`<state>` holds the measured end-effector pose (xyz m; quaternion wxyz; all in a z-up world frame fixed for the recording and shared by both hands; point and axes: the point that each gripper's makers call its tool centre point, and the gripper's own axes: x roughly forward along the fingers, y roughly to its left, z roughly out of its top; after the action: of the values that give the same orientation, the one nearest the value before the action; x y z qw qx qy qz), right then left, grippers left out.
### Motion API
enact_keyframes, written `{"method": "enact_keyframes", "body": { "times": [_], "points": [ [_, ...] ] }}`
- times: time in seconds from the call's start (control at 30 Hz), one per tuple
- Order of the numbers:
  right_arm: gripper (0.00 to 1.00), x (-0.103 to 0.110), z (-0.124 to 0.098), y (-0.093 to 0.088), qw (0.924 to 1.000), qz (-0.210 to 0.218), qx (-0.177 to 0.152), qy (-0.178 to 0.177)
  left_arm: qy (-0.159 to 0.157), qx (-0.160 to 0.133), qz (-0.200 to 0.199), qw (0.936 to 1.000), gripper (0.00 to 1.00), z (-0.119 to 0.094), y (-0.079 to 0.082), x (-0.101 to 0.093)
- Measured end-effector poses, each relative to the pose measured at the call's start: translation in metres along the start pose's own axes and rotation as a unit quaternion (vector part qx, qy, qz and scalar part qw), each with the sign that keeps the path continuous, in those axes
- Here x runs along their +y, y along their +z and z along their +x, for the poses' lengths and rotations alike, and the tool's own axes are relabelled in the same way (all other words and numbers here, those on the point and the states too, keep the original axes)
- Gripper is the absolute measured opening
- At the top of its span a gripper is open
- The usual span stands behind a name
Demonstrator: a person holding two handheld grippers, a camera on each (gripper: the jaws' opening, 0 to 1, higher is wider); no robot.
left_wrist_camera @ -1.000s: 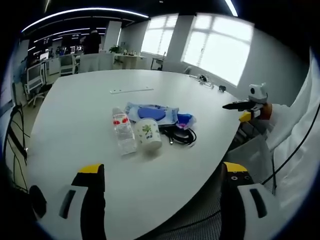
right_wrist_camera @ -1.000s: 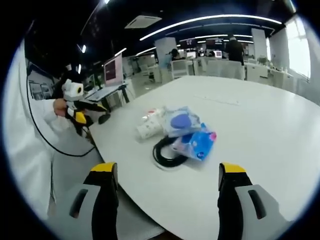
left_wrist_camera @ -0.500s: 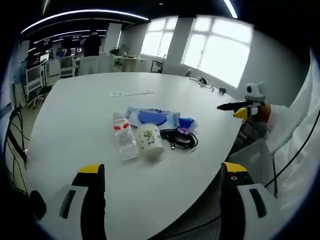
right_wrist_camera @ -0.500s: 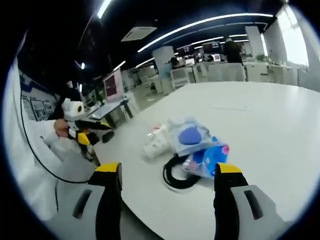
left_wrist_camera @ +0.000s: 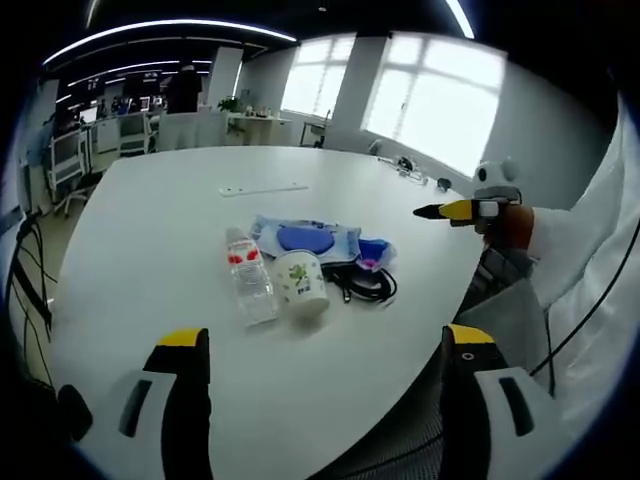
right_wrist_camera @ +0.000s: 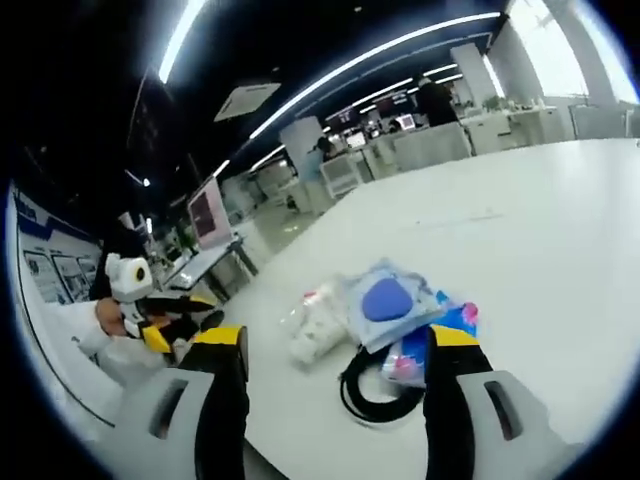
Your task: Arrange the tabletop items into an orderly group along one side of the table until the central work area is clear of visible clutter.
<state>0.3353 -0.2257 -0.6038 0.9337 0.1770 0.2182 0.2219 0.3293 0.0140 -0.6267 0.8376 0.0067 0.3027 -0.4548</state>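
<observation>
The clutter lies bunched together on the white tabletop (left_wrist_camera: 150,220), closer to its near curved edge than to its far one. Going left to right in the left gripper view, the clear water bottle (left_wrist_camera: 249,276) lies on its side; it looks light and smooth, likely to roll, so a grip across its middle seems safest. Touching it on the right is the white paper cup (left_wrist_camera: 299,284), thin-walled and easily crushed, best taken gently near the rim. Behind both sits the blue wipes pack (left_wrist_camera: 304,236), soft and floppy, to be pinched at an edge. Next comes a small blue packet (left_wrist_camera: 371,247), probably crinkly, though it is too small to judge well, and beside it the coiled black cable (left_wrist_camera: 366,280), limp and prone to uncoil. The left gripper (left_wrist_camera: 320,375) stands wide and empty short of the group; the right gripper (right_wrist_camera: 335,385) is likewise spread wide, holding nothing, just before the cable.
</observation>
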Motion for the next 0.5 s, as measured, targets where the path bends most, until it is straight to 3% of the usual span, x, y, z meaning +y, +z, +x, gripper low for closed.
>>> {"method": "enact_keyframes", "body": {
  "times": [0.07,0.5],
  "points": [
    [0.69,0.002,0.005,0.002,0.9997,0.022,-0.005,0.004,-0.002,0.001,0.0,1.0,0.99,0.0,0.0,-0.001],
    [0.6,-0.003,0.042,-0.004,0.9979,0.057,0.001,-0.03,-0.01,0.0,-0.011,0.9999,0.98,0.007,-0.002,0.005]
  ]
}}
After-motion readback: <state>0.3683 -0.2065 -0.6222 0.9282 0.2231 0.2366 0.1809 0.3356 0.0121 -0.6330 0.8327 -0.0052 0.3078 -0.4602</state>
